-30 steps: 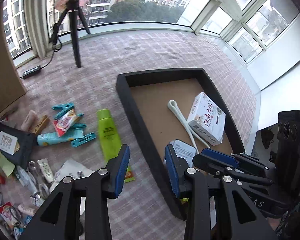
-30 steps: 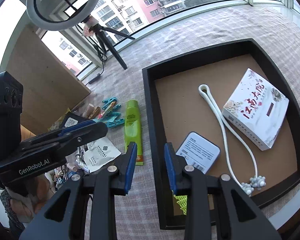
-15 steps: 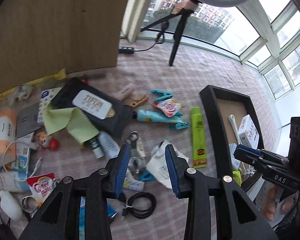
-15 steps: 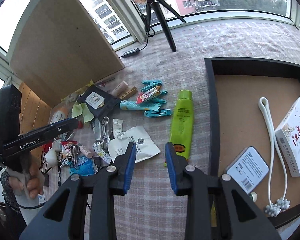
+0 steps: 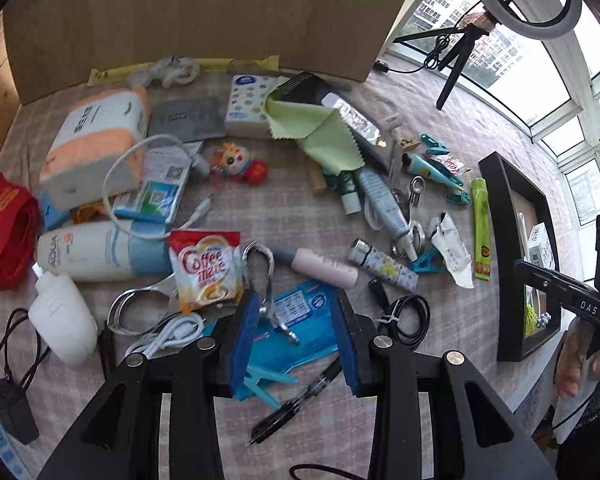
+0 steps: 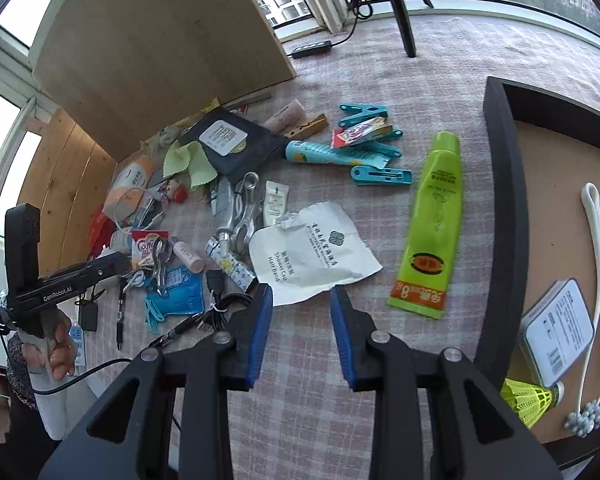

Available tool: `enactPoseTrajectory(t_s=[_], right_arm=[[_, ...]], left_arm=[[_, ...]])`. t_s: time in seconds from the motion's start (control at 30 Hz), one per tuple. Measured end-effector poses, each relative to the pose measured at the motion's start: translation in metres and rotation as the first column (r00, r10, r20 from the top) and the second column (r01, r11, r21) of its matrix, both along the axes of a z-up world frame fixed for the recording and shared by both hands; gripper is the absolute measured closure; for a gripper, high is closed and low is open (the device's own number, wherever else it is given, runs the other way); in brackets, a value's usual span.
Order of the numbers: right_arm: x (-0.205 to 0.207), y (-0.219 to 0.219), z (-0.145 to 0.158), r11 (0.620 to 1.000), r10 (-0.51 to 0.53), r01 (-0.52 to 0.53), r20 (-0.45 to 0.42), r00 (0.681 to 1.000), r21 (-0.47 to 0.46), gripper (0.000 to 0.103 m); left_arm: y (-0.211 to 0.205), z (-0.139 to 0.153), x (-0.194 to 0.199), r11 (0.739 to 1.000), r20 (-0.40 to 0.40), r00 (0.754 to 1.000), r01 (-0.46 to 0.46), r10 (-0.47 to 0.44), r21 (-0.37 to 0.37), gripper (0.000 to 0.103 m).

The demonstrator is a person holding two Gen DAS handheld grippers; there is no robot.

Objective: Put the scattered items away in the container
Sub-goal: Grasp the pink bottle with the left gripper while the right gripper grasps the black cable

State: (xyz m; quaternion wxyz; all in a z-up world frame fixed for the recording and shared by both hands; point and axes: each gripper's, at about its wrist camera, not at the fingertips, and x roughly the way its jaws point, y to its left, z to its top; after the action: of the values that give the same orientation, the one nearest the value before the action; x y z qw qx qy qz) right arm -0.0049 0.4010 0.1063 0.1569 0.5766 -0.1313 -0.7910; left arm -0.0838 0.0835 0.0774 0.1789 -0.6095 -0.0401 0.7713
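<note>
The black tray (image 6: 504, 208) lies beside the clutter. A green tube (image 6: 436, 220) is just outside its wall. Nearby, the right gripper (image 6: 302, 330) and left gripper (image 5: 296, 336) hover part-open, empty.

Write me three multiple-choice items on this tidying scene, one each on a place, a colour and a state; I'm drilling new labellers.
1. Where is the yellow shuttlecock?
A. inside the black tray
B. beside the coffee creamer packet
C. under the white wrapper

2. What colour is the tube lying just outside the tray?
A. red
B. bright green
C. white

3. What is the right gripper doing?
A. clamping the tube
B. clamping the wrapper
C. open, holding nothing

Answers: 1 A, it lies in the tray's near corner. 2 B, a green tube with an orange end. 3 C, only bare tablecloth shows between its blue pads.
</note>
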Motion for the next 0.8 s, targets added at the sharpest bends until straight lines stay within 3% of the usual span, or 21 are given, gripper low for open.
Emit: enactPoseTrajectory(t_s=[0.17,0.27,0.33,0.4,0.5,0.63,0.8], right_arm=[[0.007,-0.039,0.0,0.99,0.138,-0.138,-0.015,0.99,0.042,0.073],[0.013,-0.061,-0.01,0.976,0.198,-0.198,0.01,0.98,0.092,0.073],[0.015,-0.067,-0.02,0.971,0.211,-0.213,0.036,0.977,0.104,0.073],[0.016,-0.07,-0.031,0.972,0.208,-0.214,0.071,0.976,0.094,0.073],[0.016,-0.073,-0.043,0.972,0.204,-0.214,0.102,0.974,0.097,0.073],[0.013,-0.082,-0.056,0.968,0.204,-0.219,0.126,0.971,0.119,0.073],[0.006,-0.093,-0.07,0.966,0.192,-0.214,0.153,0.969,0.146,0.073]], left_arm=[[-0.003,-0.003,0.008,1.0,0.002,1.0,0.03,-0.03,-0.005,0.069],[0.016,0.002,0.006,0.989,-0.048,0.989,0.141,-0.143,-0.04,0.064],[0.033,0.004,0.005,0.965,-0.089,0.963,0.246,-0.254,-0.095,0.063],[0.049,0.001,0.005,0.919,-0.103,0.921,0.357,-0.377,-0.167,0.061],[0.071,-0.013,0.004,0.815,-0.075,0.837,0.503,-0.543,-0.286,0.06],[0.087,-0.028,0.001,0.699,-0.012,0.744,0.622,-0.668,-0.353,0.06],[0.093,-0.037,-0.011,0.623,0.026,0.67,0.703,-0.742,-0.344,0.06]])
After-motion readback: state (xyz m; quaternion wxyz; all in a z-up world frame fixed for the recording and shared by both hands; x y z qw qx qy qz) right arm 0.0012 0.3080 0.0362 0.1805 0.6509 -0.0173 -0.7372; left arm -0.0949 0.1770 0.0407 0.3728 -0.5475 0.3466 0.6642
